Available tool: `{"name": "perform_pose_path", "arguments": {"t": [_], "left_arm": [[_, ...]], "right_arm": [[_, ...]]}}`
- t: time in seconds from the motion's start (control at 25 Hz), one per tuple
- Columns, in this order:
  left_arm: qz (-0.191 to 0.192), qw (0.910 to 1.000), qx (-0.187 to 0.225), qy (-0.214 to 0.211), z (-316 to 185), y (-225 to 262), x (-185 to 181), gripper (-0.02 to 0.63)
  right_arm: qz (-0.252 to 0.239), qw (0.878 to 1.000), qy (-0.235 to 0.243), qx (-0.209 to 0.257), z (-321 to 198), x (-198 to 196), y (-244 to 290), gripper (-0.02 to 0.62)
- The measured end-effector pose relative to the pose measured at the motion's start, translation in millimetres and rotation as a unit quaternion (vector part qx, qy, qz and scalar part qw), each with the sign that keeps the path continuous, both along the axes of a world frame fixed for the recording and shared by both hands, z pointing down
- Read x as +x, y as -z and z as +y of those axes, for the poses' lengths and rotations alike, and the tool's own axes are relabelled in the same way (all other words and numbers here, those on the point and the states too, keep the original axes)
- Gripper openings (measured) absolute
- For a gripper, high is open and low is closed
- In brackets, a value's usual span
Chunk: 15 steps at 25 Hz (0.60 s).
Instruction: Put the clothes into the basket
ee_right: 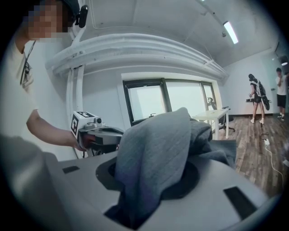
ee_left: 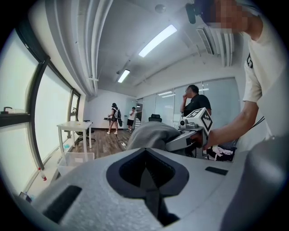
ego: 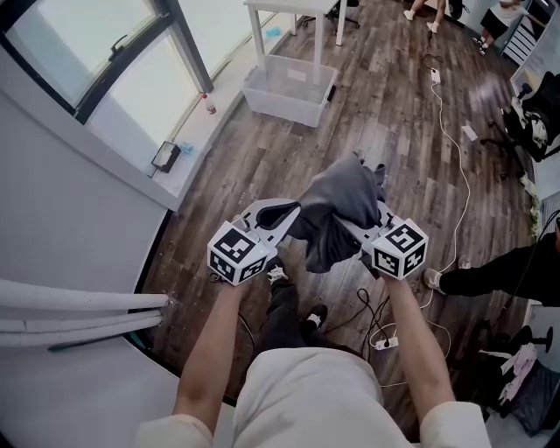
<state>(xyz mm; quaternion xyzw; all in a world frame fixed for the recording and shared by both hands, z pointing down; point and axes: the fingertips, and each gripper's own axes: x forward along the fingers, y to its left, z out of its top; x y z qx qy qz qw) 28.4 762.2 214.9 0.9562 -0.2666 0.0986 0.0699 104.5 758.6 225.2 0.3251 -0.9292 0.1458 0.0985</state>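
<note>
Head view: the person's beige shirt (ego: 306,394) is nearest, with both forearms reaching forward. The left gripper (ego: 293,214) and right gripper (ego: 366,226) are held side by side above the wood-plank floor (ego: 394,131). A grey knit garment (ego: 337,206) is bunched between them and sags below. A clear plastic basket (ego: 280,101) sits on the floor well ahead, just beside a white table (ego: 289,9).

Left gripper view: jaws drawn together with a dark sliver pinched in the seam. The garment (ee_left: 151,135) rises directly off the tips. The basket (ee_left: 76,160) is low at left, well apart.

Right gripper view: jaws clamped on a thick fold of the garment (ee_right: 153,153), which spills over the housing.
</note>
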Motion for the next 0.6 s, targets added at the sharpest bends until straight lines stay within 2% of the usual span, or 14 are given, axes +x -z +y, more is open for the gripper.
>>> {"name": "perform_pose_path", "arguments": {"t": [0.32, 0.6], "left_arm": [[-0.003, 1.0000, -0.009, 0.000, -54, -14, -27, 0.014], [0.006, 0.9997, -0.020, -0.014, -128, -25, -59, 0.014]], "right_arm": [[-0.006, 1.000, -0.015, 0.006, -54, -3, -3, 0.167], [0.005, 0.999, -0.037, 0.008, -118, -16, -10, 0.167]]}}
